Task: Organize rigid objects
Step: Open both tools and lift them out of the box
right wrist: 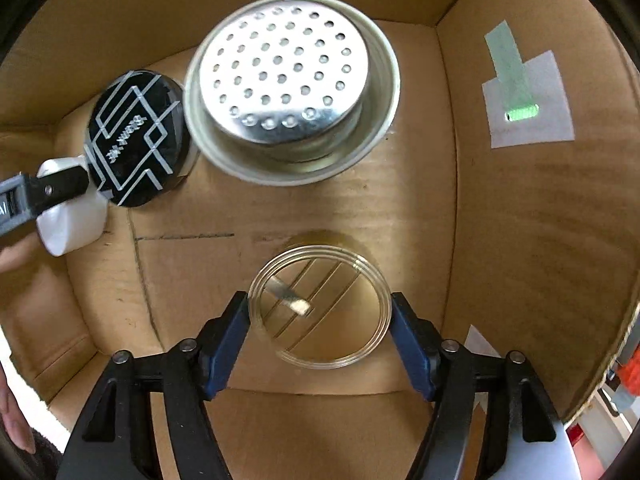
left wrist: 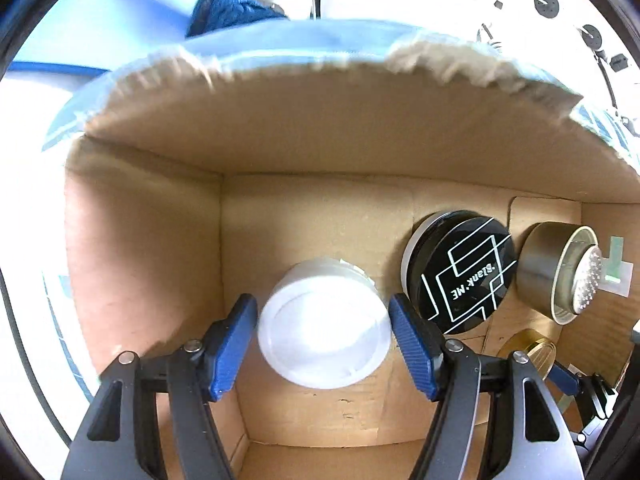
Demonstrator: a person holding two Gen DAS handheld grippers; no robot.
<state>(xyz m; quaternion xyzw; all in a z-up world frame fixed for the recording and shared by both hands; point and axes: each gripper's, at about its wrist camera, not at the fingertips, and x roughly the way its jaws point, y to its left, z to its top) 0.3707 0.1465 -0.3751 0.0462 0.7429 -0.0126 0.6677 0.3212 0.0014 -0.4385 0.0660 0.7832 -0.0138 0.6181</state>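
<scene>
Both grippers reach into a cardboard box (left wrist: 168, 240). My left gripper (left wrist: 324, 334) is shut on a white round jar (left wrist: 324, 328), its blue pads (left wrist: 236, 340) touching both sides. Right of it stand a black round compact (left wrist: 460, 272) marked "Blank ME" and a metal tin with a perforated lid (left wrist: 560, 272). My right gripper (right wrist: 320, 320) is shut on a clear gold-tinted round container (right wrist: 320, 306) low over the box floor. In the right wrist view the perforated tin (right wrist: 288, 84) lies ahead, the black compact (right wrist: 136, 140) and white jar (right wrist: 68, 220) to the left.
The box walls (right wrist: 540, 220) close in on all sides; a taped label (right wrist: 524, 100) is on the right wall. A torn flap (left wrist: 320, 92) overhangs the far side. Light blue fabric (left wrist: 100, 20) lies beyond the box.
</scene>
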